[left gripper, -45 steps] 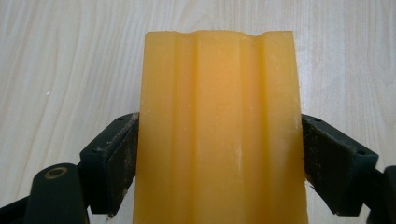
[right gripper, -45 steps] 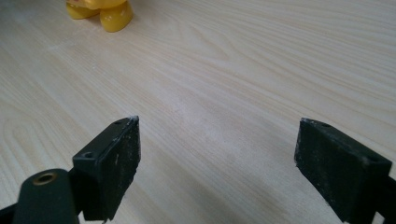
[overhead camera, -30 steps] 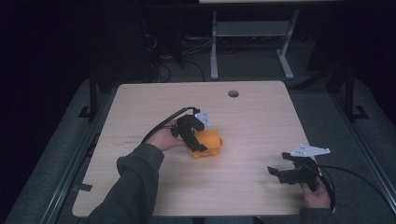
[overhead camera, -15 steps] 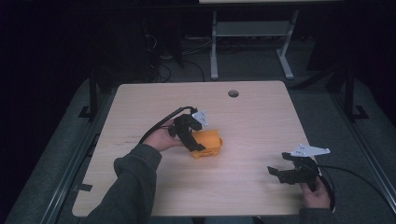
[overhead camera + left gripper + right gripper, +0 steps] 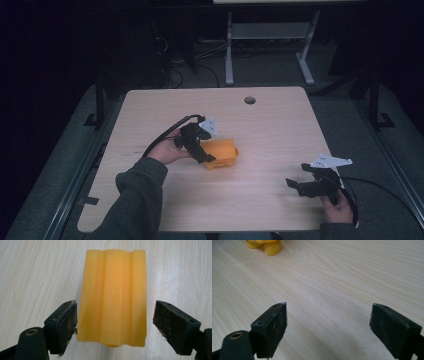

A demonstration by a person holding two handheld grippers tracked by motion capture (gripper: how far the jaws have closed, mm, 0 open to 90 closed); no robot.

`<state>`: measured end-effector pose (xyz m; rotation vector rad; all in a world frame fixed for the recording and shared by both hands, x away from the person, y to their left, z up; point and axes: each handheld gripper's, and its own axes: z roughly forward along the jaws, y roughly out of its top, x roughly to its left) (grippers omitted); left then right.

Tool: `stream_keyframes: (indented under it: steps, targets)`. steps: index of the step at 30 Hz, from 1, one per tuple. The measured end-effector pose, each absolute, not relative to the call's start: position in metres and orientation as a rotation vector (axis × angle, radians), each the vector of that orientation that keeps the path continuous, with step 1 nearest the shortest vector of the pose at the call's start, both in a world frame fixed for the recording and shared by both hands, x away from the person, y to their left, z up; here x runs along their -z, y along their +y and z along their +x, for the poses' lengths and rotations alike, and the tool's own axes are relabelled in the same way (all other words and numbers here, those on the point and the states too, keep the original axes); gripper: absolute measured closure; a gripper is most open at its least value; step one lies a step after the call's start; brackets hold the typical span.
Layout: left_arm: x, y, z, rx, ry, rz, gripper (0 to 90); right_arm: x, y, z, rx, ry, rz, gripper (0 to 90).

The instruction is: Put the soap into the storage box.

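Orange block [image 5: 113,300] btwn left tool [image 5: 115,320] jaws, untouched.

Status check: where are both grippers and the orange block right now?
Left gripper open, jaws either side of the orange block, not clamped. Right gripper open over bare table. Nothing in the way.

Left claw [image 5: 204,152] over orange block [image 5: 222,153]; right claw [image 5: 295,186] apart.
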<state>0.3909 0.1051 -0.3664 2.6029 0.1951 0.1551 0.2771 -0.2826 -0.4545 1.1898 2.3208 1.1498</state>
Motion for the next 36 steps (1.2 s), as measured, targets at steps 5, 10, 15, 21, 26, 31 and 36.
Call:
stream_keyframes:
  steps: [5,10,15,21,26,31,36]
  targets:
    - [0.366,0.113,0.387,-0.167,0.204,2.598,18.9,0.454,-0.283,0.277,-1.147,2.317,1.193,13.9]
    - [0.364,0.121,0.383,-0.187,0.216,2.614,18.8,0.455,-0.283,0.277,-1.142,2.316,1.197,13.9]
    - [0.359,0.132,0.379,-0.193,0.222,2.579,20.2,0.455,-0.282,0.278,-1.134,2.323,1.190,13.9]
    - [0.362,0.142,0.375,-0.185,0.251,2.577,19.8,0.455,-0.281,0.277,-1.132,2.321,1.197,13.9]
    - [0.366,0.148,0.370,-0.182,0.254,2.578,20.0,0.455,-0.280,0.277,-1.130,2.318,1.196,14.0]
    - [0.369,0.154,0.366,-0.184,0.266,2.575,19.8,0.454,-0.280,0.277,-1.132,2.313,1.199,14.0]
    - [0.371,0.161,0.361,-0.187,0.273,2.575,19.7,0.455,-0.281,0.278,-1.128,2.309,1.201,14.0]
